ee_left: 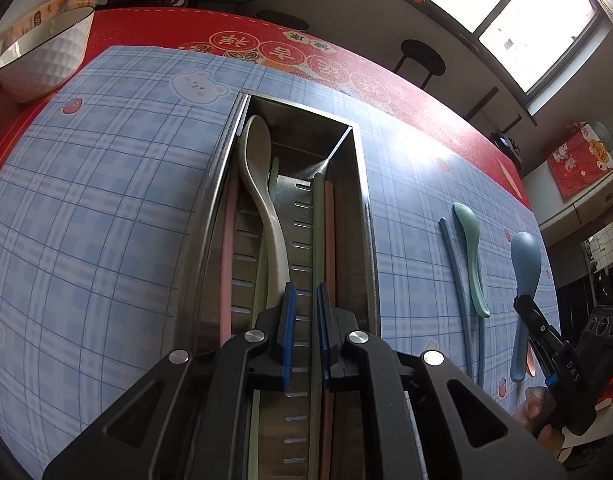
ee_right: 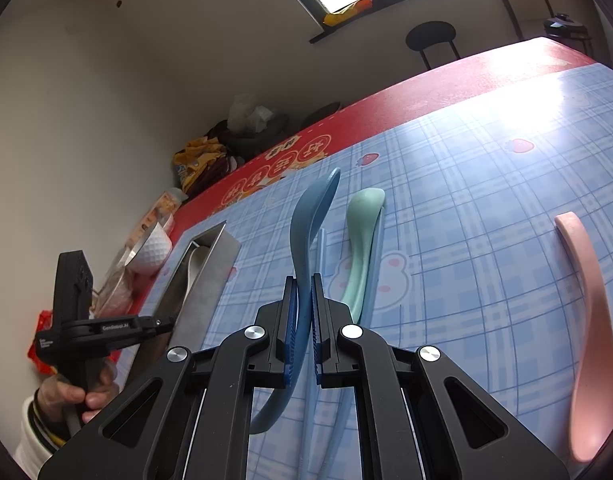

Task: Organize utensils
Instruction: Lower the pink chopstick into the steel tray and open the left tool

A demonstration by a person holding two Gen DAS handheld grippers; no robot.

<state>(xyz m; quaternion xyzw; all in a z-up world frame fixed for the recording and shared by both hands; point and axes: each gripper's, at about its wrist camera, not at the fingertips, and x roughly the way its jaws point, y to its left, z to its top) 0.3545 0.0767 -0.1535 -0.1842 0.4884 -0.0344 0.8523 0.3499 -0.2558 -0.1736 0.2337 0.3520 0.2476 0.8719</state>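
Two views, left first: the left tongs point(ee_left: 304, 304) hover over the steel tray point(ee_left: 368, 216), jaws slightly apart and gripping nothing, seemingly just past a drop. A beige spoon point(ee_left: 260, 200) and chopsticks point(ee_left: 317, 240) lie lengthwise, matching the tray's narrow shape. In the right view, the right tongs point(ee_right: 304, 300) clamp the blue spoon point(ee_right: 306, 216) edge-on by its handle, probably to carry it trayward. Green spoon point(ee_right: 360, 240) and pink spoon point(ee_right: 590, 320) wait on the surface point(ee_right: 486, 184).
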